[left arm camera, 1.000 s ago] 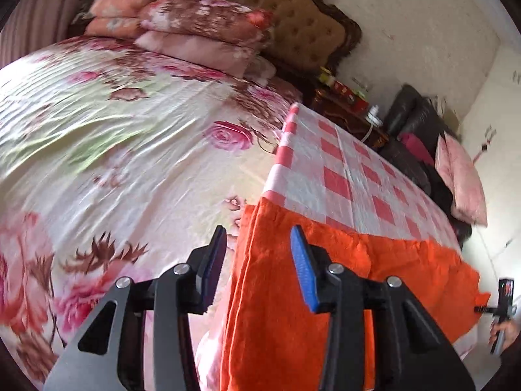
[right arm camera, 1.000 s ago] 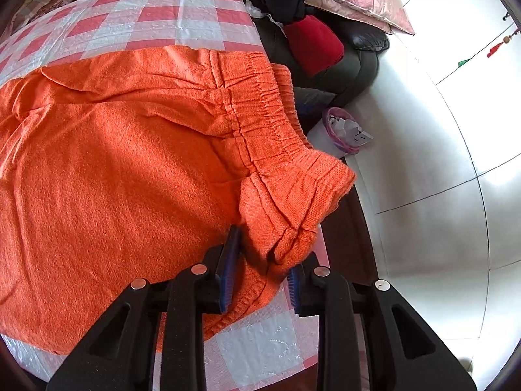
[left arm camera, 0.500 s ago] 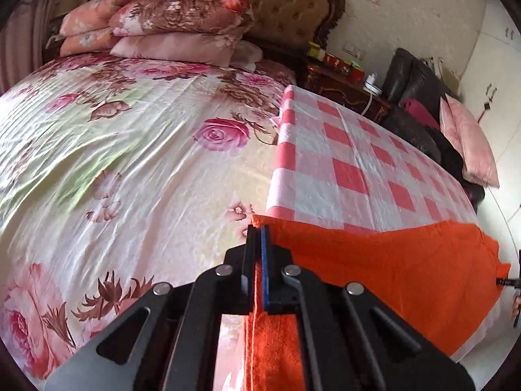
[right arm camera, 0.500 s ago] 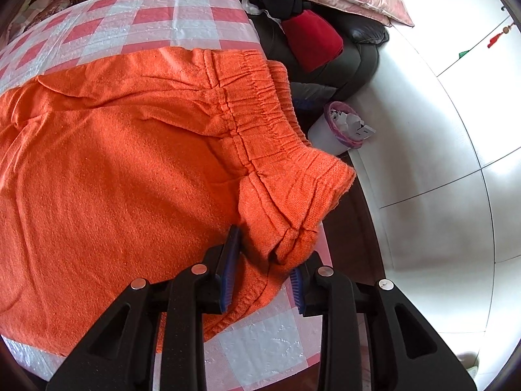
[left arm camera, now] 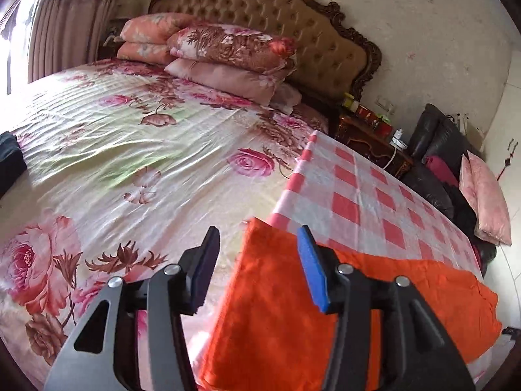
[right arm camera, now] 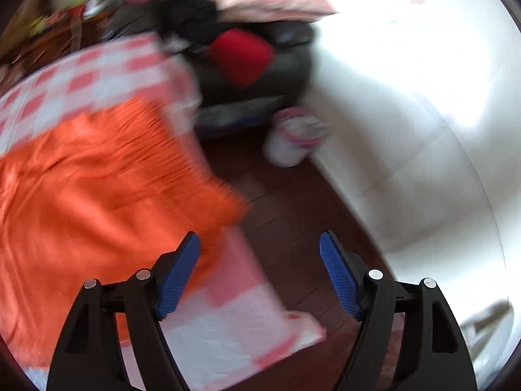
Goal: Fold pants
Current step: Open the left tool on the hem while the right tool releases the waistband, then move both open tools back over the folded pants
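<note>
Tongs, left gripper [left arm camera: 257, 265]: black angular plastic arms with silver rivets and flat blue pads. Jaws have just been opening and stand spread; one corner of the pants lies below the gap, with neither pad pressing on it.

Tongs, right gripper [right arm camera: 259, 273]: same build, with ribbed blue pads. Jaws have just been opening and stand wide apart with nothing between them; dark wood floor [right arm camera: 286, 228] and a table corner show through the gap. This view is motion-blurred.

Pants [left arm camera: 293, 319]: bright orange, coarse woven cloth, lying flat in a broad slab along the near edge of the table. Gathered elastic waistband [right arm camera: 182, 150] sits at the table's right end, its corner overhanging the edge.

Tablecloth [left arm camera: 364, 195]: glossy plastic, red-and-white check, covering the table.

Bed [left arm camera: 130, 150]: satin-sheen floral sheet in pink and cream, just beside the table's left end. Stacked floral pillows [left arm camera: 224, 55] sit against a tufted, carved headboard [left arm camera: 293, 16].

Nightstand [left arm camera: 368, 130]: dark carved wood bearing small bottles and boxes.

Sofa [left arm camera: 433, 169]: black, leather-like, beyond the table, with a pink cushion [left arm camera: 486, 202] and a red item [right arm camera: 242, 55].

Waste bin [right arm camera: 289, 140]: small and white with a pink rim, on the floor near the white wall.
</note>
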A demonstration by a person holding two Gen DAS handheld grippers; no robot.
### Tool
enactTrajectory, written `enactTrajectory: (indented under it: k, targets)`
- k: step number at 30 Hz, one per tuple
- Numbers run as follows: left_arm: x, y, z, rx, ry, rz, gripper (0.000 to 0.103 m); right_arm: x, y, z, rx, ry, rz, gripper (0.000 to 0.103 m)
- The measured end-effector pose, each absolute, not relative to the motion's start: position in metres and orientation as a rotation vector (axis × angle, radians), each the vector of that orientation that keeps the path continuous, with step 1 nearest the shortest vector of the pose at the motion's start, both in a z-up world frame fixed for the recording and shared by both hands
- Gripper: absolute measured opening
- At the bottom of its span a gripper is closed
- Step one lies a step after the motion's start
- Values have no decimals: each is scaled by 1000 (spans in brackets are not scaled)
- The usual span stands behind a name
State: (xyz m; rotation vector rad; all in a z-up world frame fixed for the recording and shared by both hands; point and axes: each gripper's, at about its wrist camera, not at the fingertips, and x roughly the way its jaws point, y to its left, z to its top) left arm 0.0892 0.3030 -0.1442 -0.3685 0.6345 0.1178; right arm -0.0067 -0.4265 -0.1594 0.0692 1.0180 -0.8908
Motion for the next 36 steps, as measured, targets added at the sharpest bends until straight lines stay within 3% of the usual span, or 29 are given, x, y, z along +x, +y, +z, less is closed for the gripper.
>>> enactTrajectory:
  k: [2, 9, 13, 18, 22, 25, 30, 32, 33, 34, 36]
  targets:
    - [83, 272, -149, -320, 655, 85, 57, -8, -435, -145, 174, 932, -801, 73]
    - [103, 176, -179, -145, 834, -45, 58, 96, -428, -153, 221, 933, -368, 73]
    - [110, 166, -187, -82, 901, 15, 58, 151, -427, -188, 62, 1025, -364, 47]
    - [103, 197, -182, -105, 919, 143, 57, 148, -423, -200, -58, 962, -479, 48]
    - [123, 198, -172, -61, 909, 119, 52, 143, -425, -204, -30, 935, -565, 55]
    - [168, 197, -185, -37, 970, 98, 39, 139, -423, -204, -28, 923, -619, 56]
    - [215, 215, -193, -18, 990, 120, 41, 120, -423, -205, -27, 923, -705, 57]
    - [229, 220, -194, -15, 992, 94, 46, 115, -428, -206, -7, 924, -728, 64]
    - [233, 221, -192, -15, 1006, 107, 44, 115, -429, -206, 3, 925, -732, 65]
    - [234, 219, -188, -9, 1006, 133, 34, 114, -431, -205, 15, 931, -736, 67]
    - [226, 203, -172, -41, 949, 55, 34, 111, -429, -199, 23, 922, -734, 68]
